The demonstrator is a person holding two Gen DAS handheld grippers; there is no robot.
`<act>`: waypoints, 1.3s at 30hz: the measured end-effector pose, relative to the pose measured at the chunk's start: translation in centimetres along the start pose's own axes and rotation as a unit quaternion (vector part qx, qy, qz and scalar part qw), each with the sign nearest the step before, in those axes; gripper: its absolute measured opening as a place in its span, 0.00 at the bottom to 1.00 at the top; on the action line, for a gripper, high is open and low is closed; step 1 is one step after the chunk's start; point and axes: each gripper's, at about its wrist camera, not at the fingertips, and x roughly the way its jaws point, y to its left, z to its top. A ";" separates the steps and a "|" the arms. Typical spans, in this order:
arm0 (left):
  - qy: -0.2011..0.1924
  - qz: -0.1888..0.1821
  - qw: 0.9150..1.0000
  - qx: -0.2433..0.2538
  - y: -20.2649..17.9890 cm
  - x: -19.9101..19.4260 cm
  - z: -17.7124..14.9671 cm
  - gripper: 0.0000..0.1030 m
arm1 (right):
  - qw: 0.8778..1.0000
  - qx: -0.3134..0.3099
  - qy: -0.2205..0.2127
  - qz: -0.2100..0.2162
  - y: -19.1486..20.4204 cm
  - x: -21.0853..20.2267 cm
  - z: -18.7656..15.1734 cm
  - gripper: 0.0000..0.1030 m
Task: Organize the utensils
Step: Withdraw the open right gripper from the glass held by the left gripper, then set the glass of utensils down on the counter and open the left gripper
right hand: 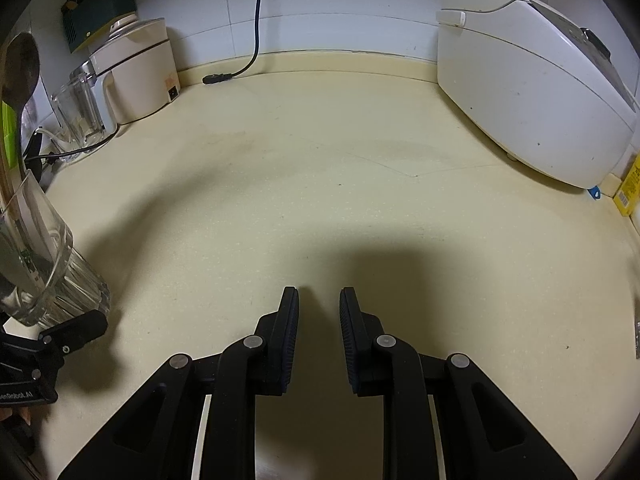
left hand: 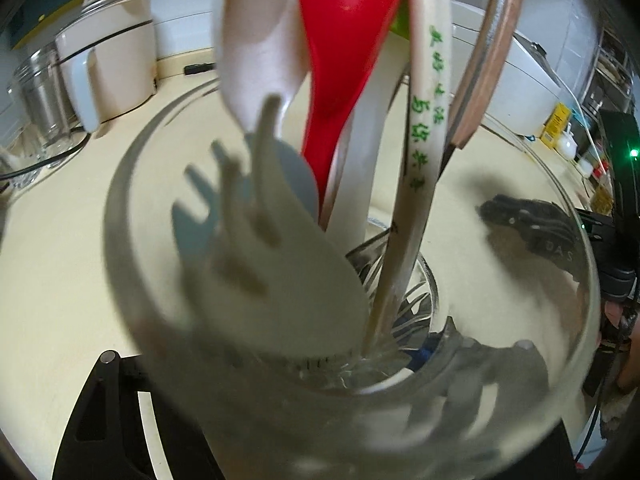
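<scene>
Glass tumbler [left hand: 460, 380] fills the left wrist view, clamped in the left gripper [right hand: 76, 330] and crowded with utensils — a red spoon [left hand: 344, 60], a white slotted spatula [left hand: 288, 256] and a cream handle [left hand: 428, 120] printed with green characters too blurred to read. At the lower middle of the right wrist view the right gripper [right hand: 319, 300] hangs over the beige counter [right hand: 320, 184] with jaws slightly apart, holding nothing. Part of a marking, "Robot.AI", shows at the lower left edge.

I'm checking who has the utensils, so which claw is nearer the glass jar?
Left. The left claw is clamped on the glass jar holding the utensils. The right claw hangs empty over bare counter, off to the jar's side.
</scene>
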 end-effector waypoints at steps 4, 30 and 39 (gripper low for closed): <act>-0.002 0.010 1.000 -0.016 0.8 -0.3 -0.2 0.79 | 1.000 0.000 0.000 0.000 0.0 0.0 0.0 0.20; 0.004 0.078 0.995 -0.057 -2.8 -3.8 -4.3 0.80 | 1.000 -0.008 0.001 -0.008 0.2 0.1 -0.1 0.20; -0.030 0.123 0.990 -0.060 -2.7 -7.4 -3.7 0.81 | 1.000 0.009 -0.012 0.020 0.3 -1.2 -1.1 0.25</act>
